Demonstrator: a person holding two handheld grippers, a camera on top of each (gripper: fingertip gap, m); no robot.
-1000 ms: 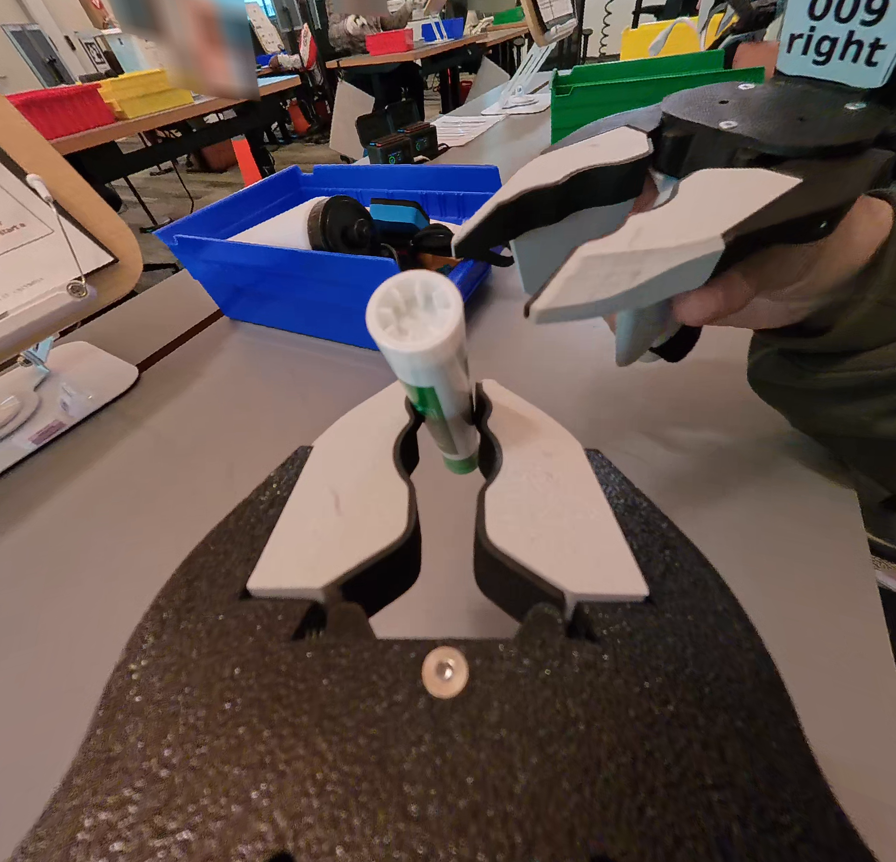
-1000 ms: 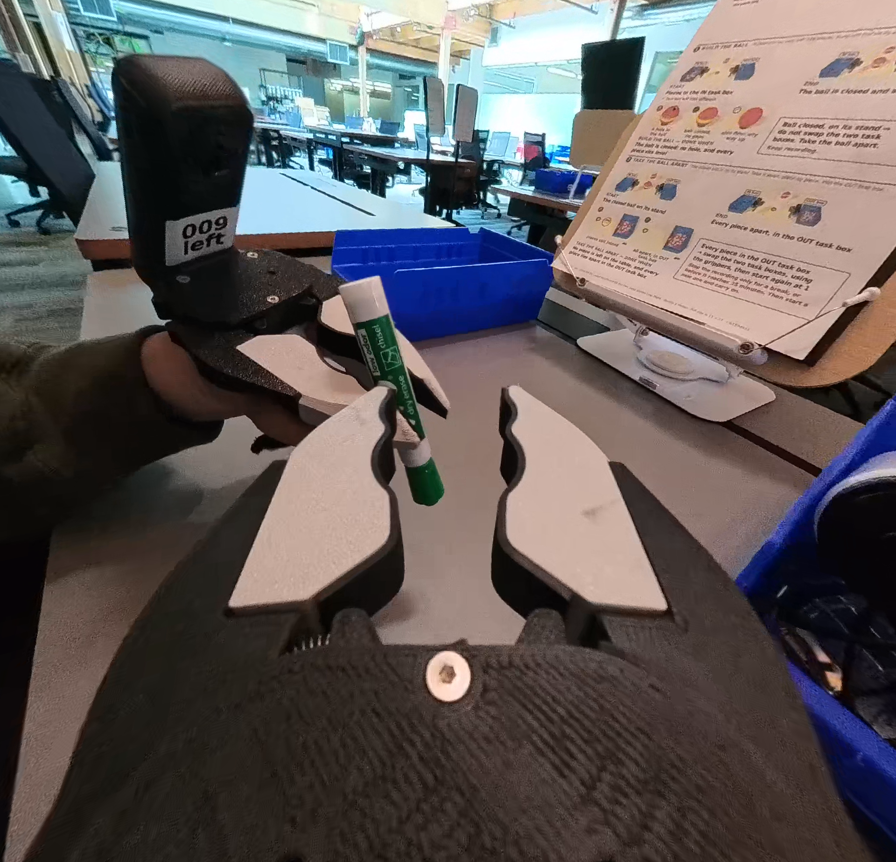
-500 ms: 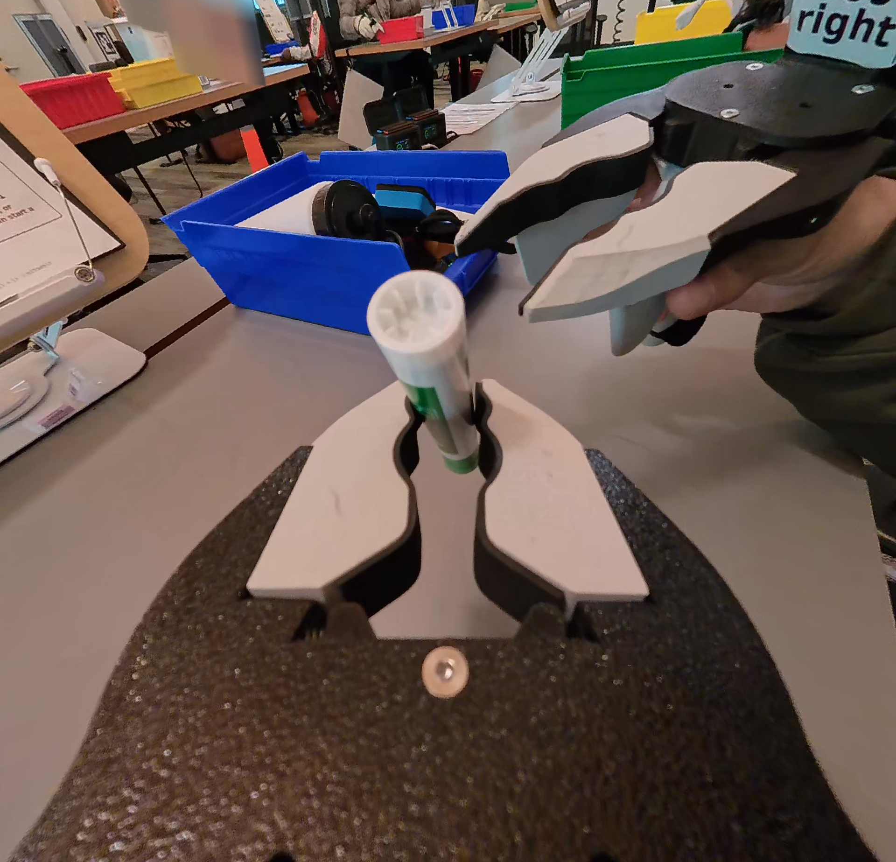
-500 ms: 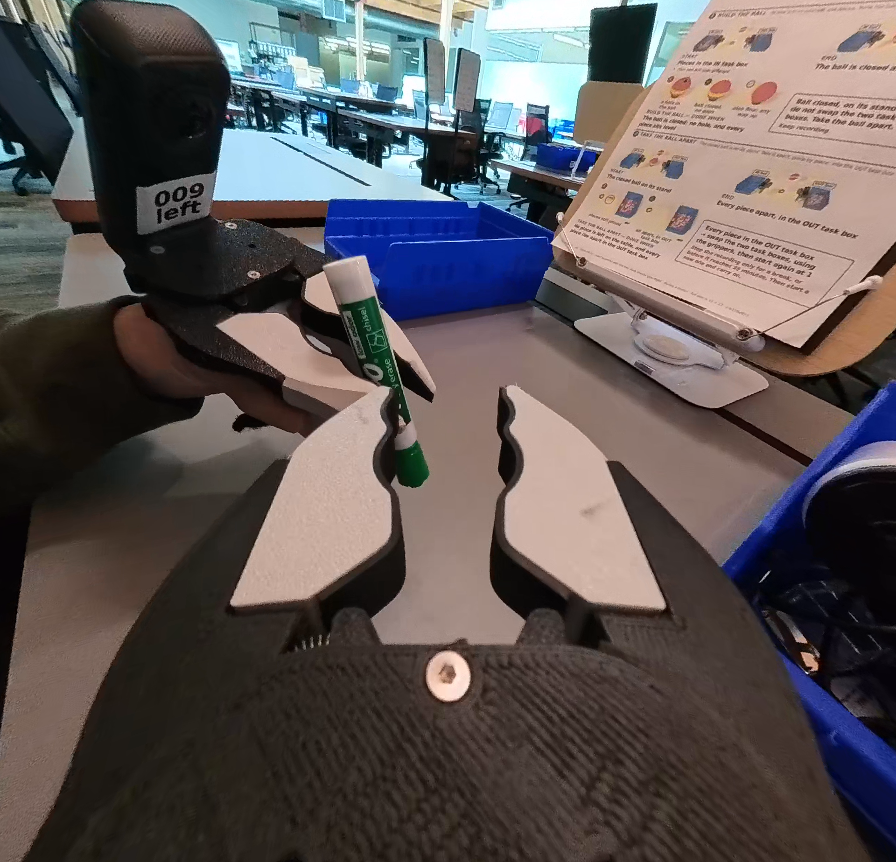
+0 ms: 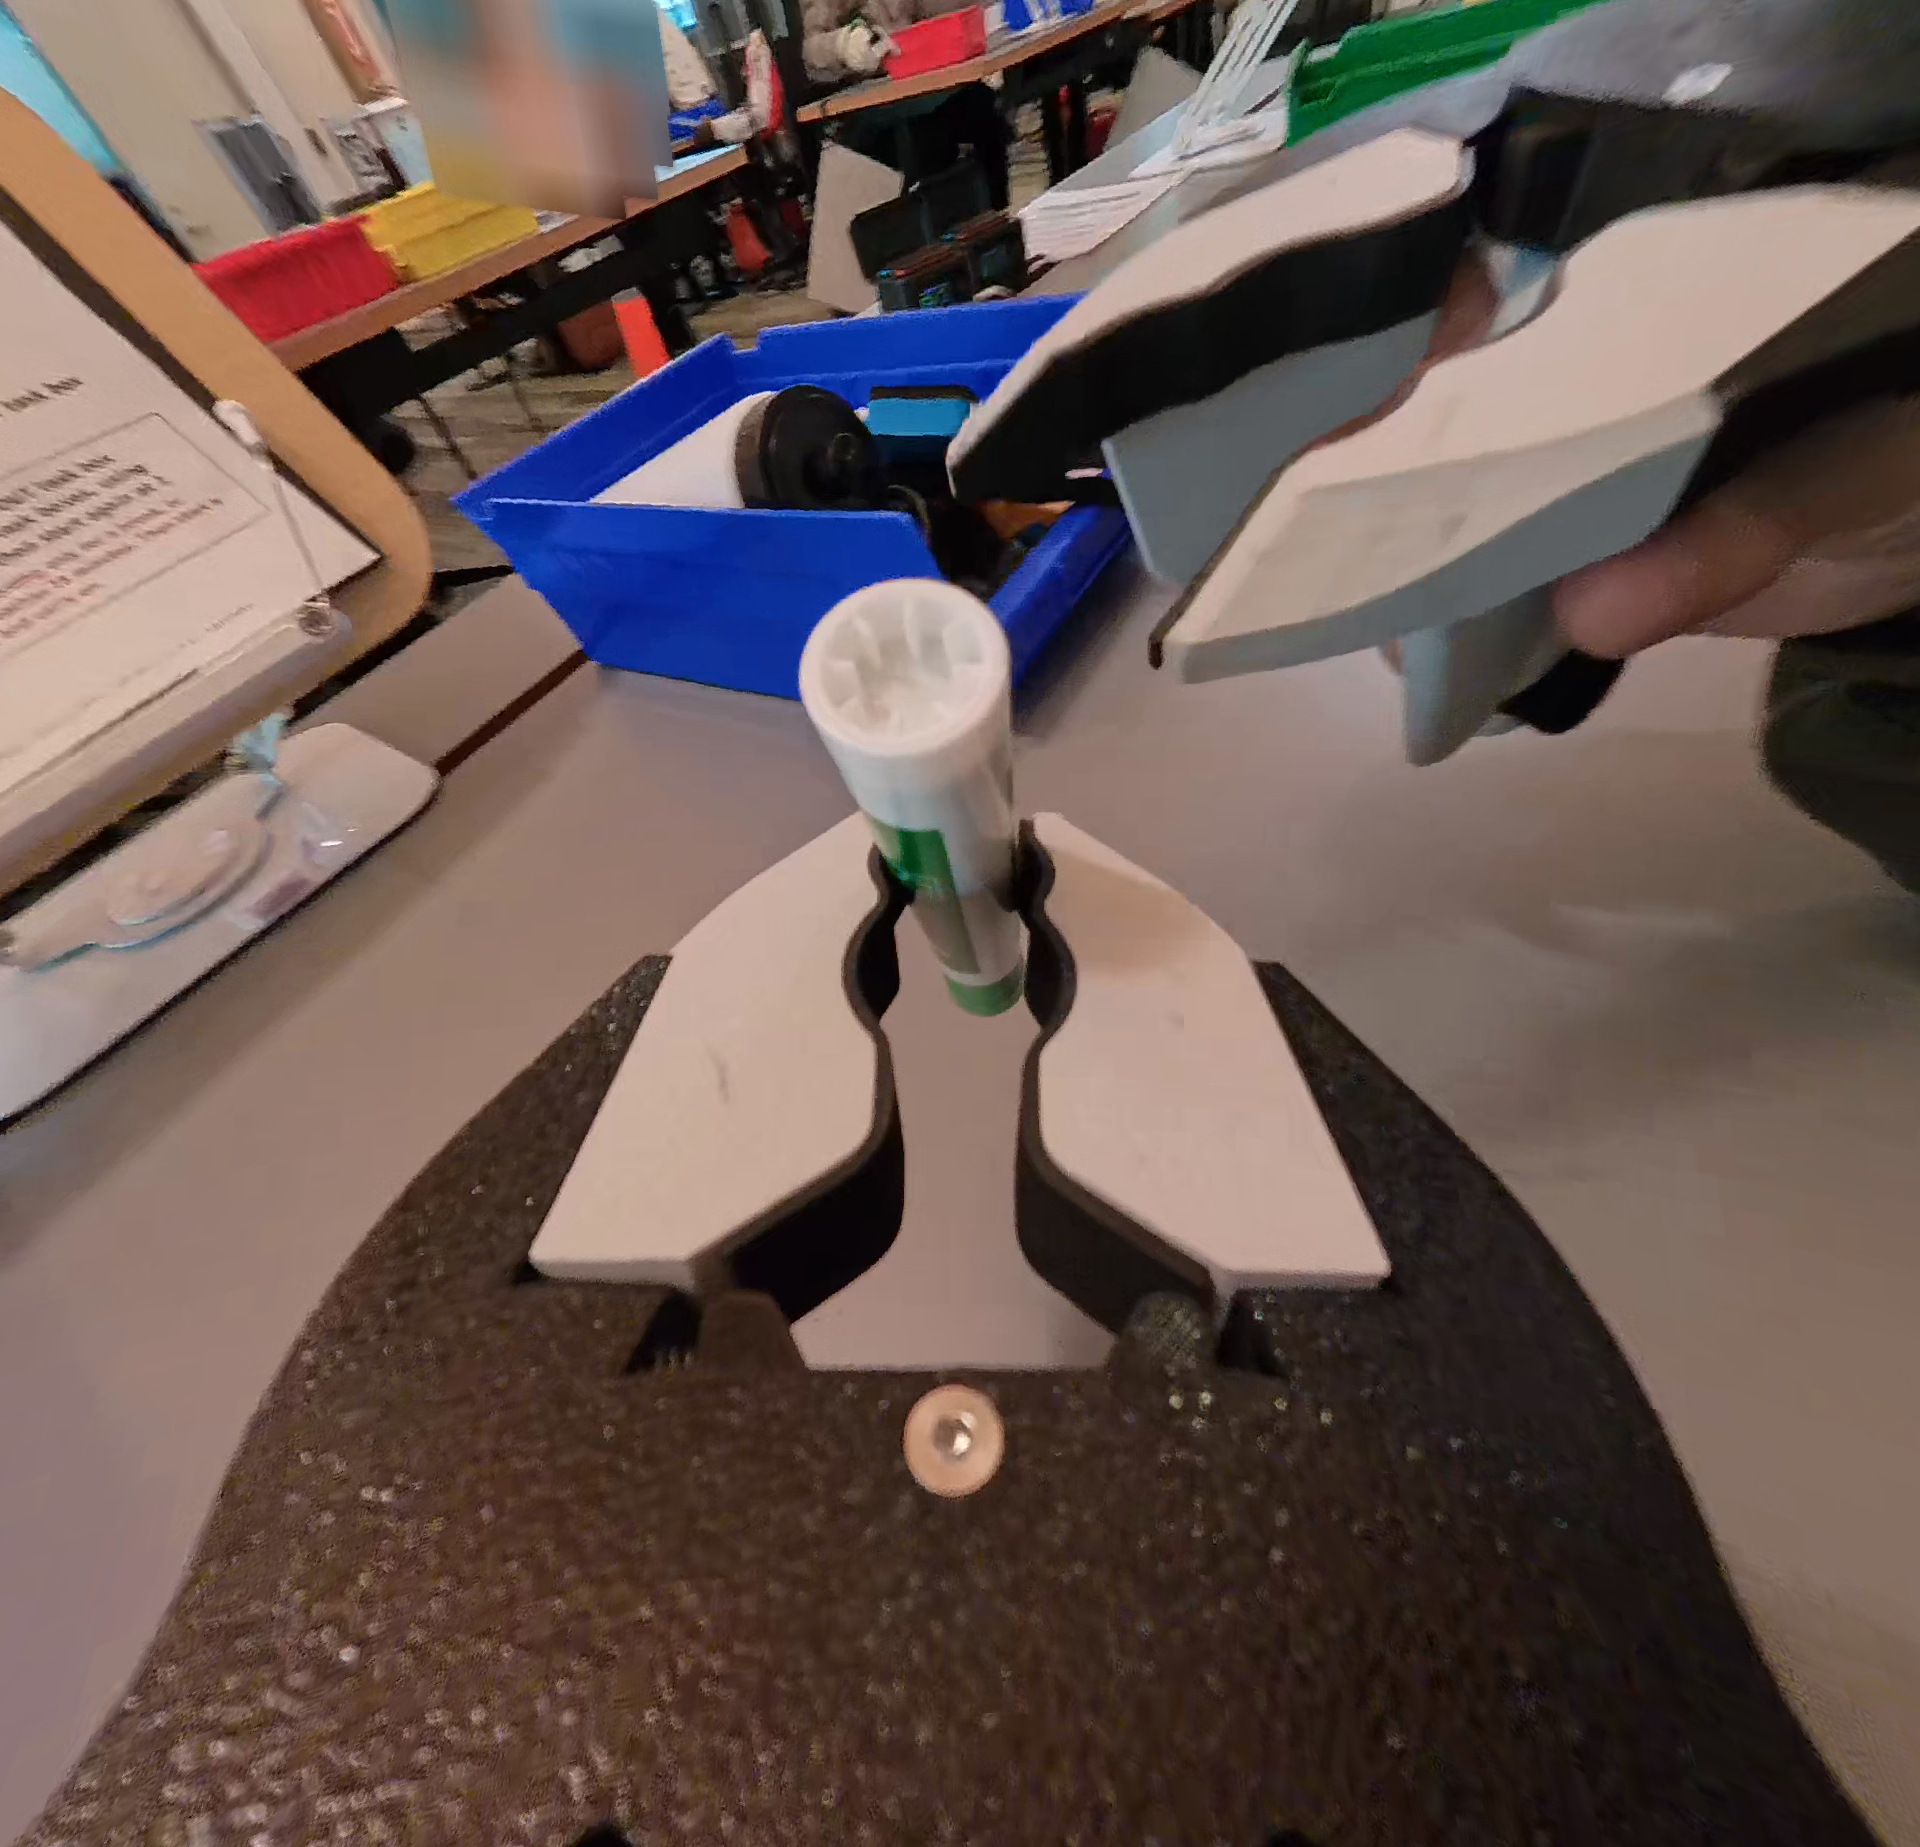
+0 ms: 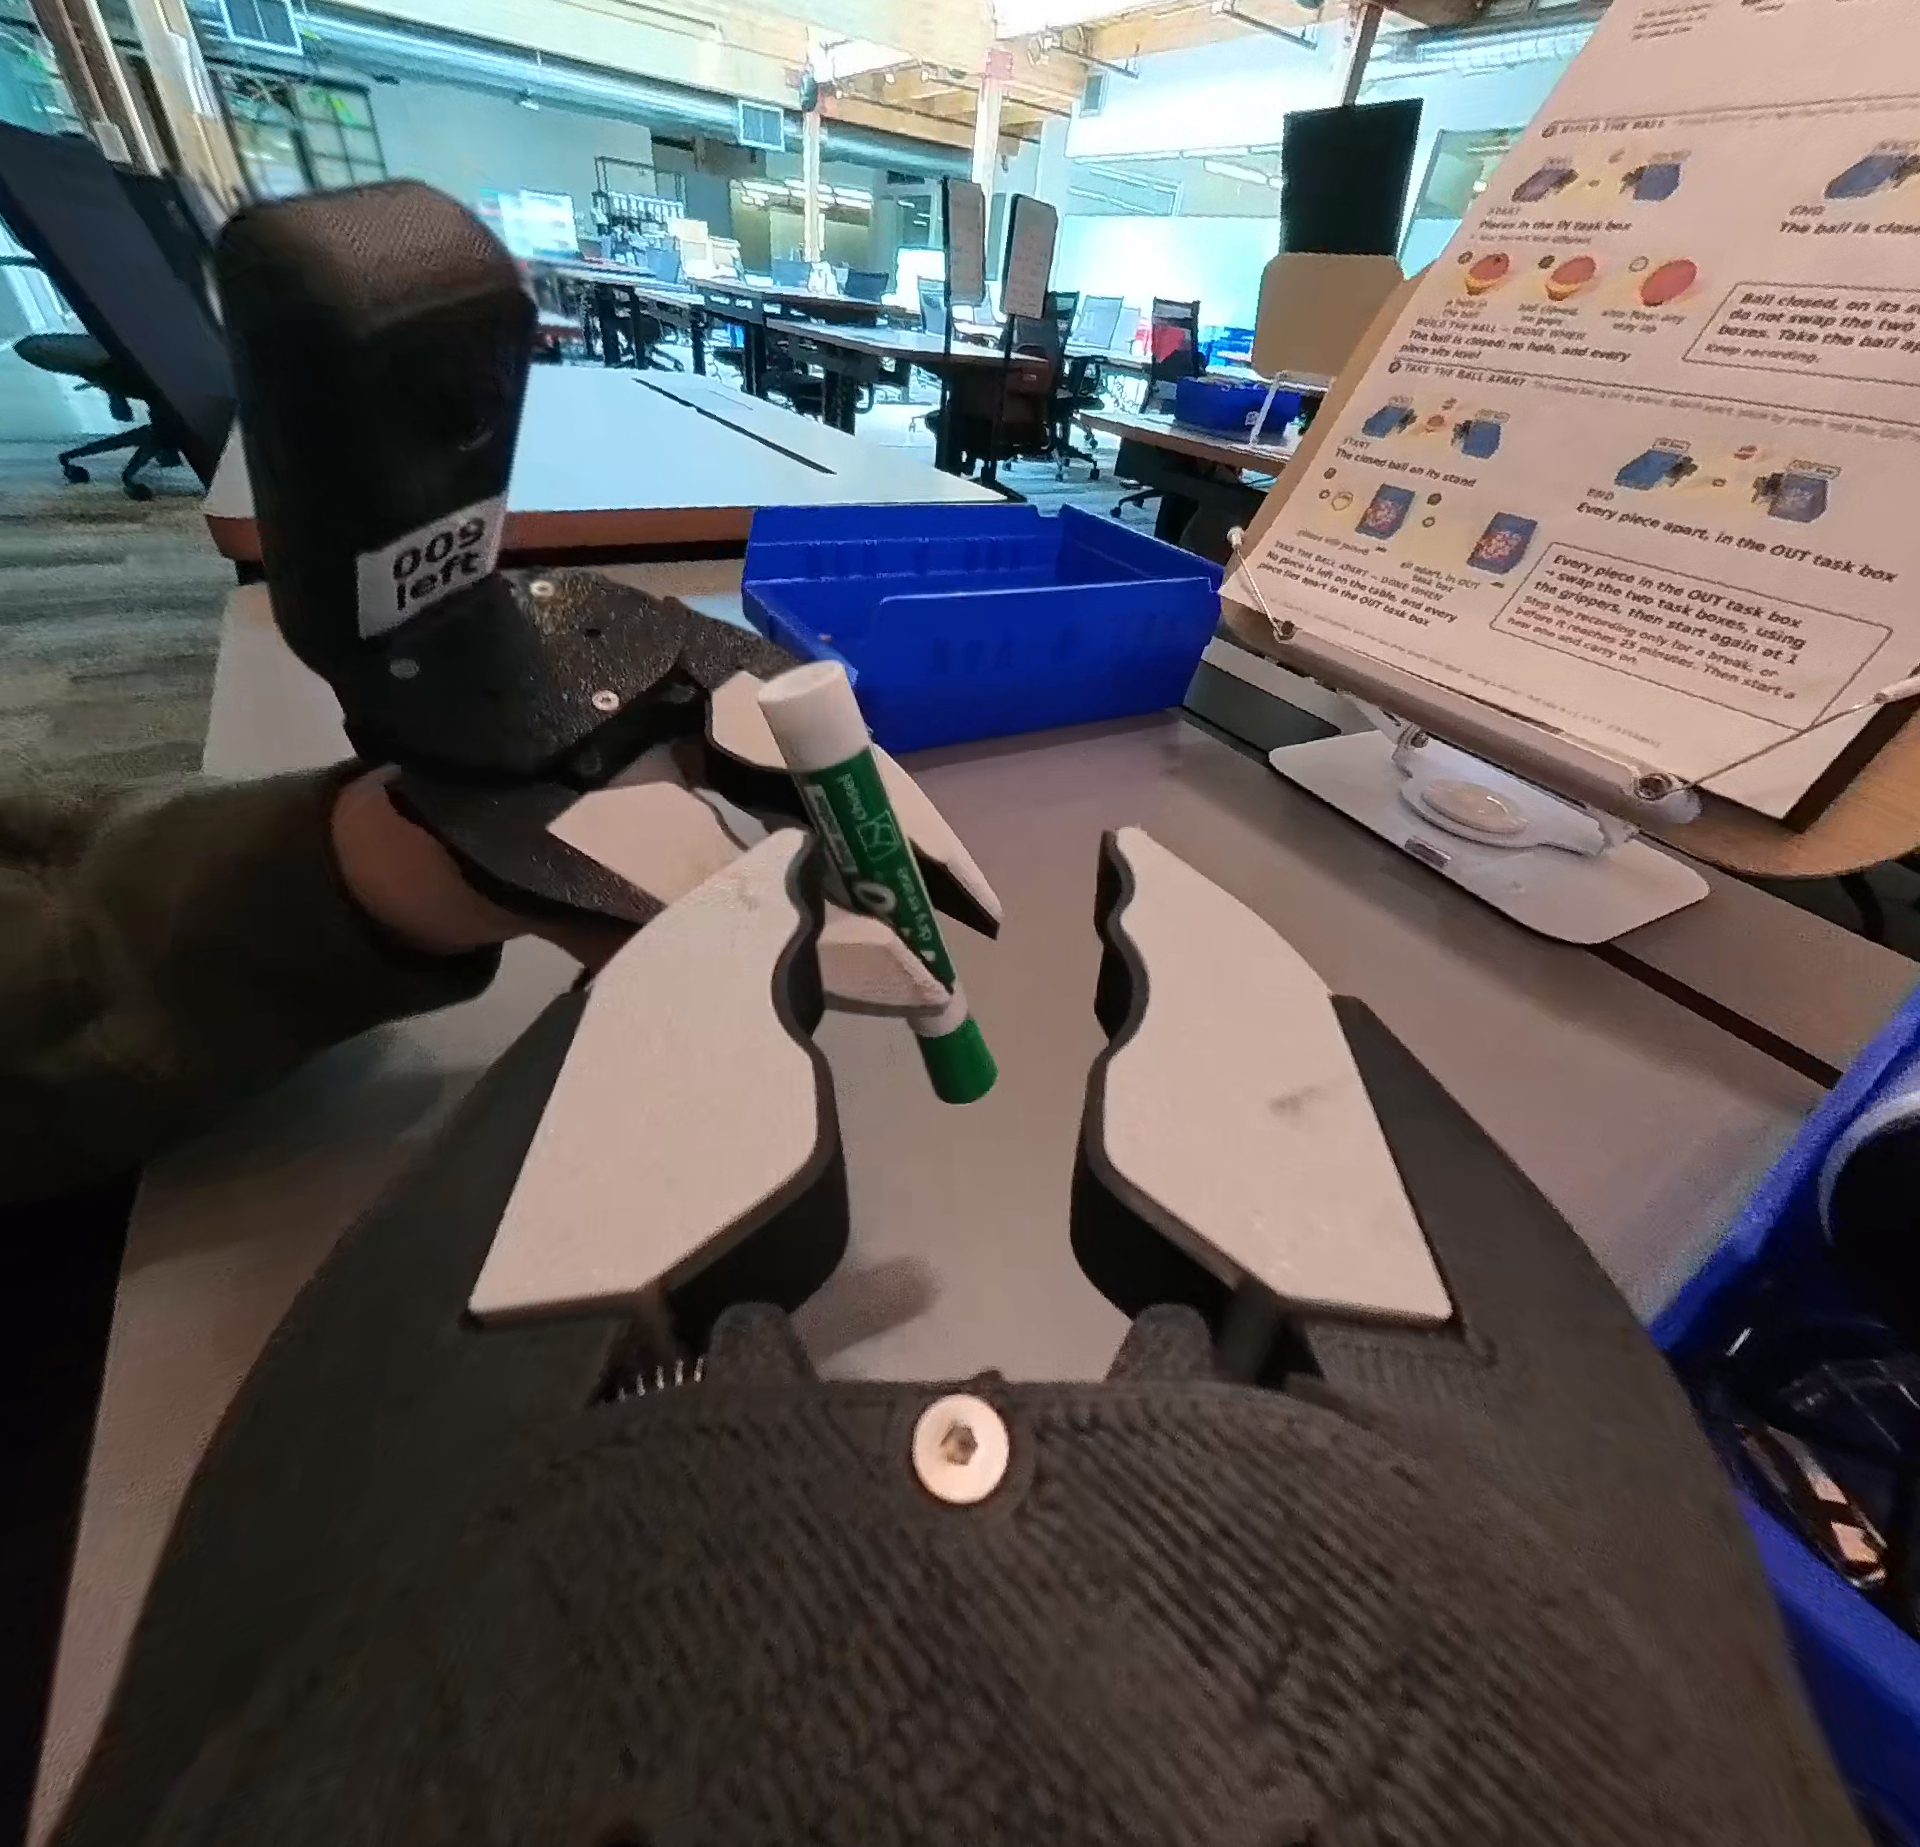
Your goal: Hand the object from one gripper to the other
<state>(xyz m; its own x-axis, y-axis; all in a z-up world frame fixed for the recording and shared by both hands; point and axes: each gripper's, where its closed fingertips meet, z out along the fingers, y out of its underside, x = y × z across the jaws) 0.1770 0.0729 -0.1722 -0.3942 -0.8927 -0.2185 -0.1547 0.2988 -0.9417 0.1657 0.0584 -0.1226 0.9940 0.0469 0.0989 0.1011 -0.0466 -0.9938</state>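
A green and white marker (image 5: 930, 810) stands nearly upright, white end up, clamped between the tips of my left gripper (image 5: 954, 867). In the right wrist view the marker (image 6: 878, 867) leans with its green cap down, held by the left gripper (image 6: 940, 924) at the left. My right gripper (image 6: 951, 867) is open and empty; the marker's lower part sits between its fingers, close to the left finger (image 6: 675, 1049). In the left wrist view the right gripper (image 5: 1060, 550) hangs open just beyond and right of the marker's top.
A blue bin (image 5: 727, 571) with black and white items lies behind the marker. Another blue bin (image 6: 977, 613) lies farther off in the right wrist view. An instruction sheet on a stand (image 6: 1621, 509) is at the right. The grey table (image 5: 1455, 1018) lies below.
The right gripper has come closer to the marker, still open. The marker now sits farther in between its fingers. The left gripper keeps its hold.
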